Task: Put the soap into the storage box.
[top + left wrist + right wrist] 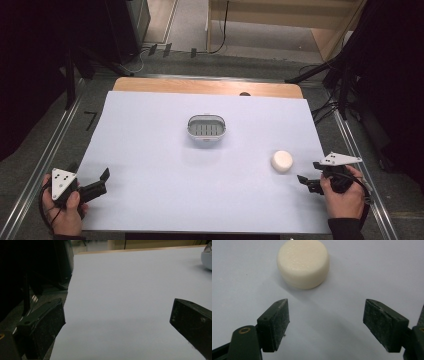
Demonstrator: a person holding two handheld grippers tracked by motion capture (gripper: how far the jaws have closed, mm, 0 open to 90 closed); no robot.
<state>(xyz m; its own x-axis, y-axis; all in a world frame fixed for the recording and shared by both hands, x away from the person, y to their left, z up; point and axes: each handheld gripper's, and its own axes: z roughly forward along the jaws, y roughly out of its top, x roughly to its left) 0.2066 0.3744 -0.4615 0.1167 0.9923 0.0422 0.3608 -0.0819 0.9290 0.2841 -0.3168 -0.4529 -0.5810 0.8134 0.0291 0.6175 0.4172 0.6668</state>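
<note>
A pale lilac-white sheet [150, 150] covers most of the table [207, 86], whose bare wooden strip shows along the far edge. Metal rails [50, 145] run along the left and right sides of the table over a grey carpeted floor [240, 62]. Beyond the far edge stands light wooden furniture [285, 20], with black cables [220, 30] trailing across the floor before it. Dark stands and black equipment [125, 25] fill the far left and right corners, where the room falls into deep shadow.

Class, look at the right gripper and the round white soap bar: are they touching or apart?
Apart. The right gripper view shows the right gripper with jaws spread and bare sheet between them and the soap bar ahead.
</note>
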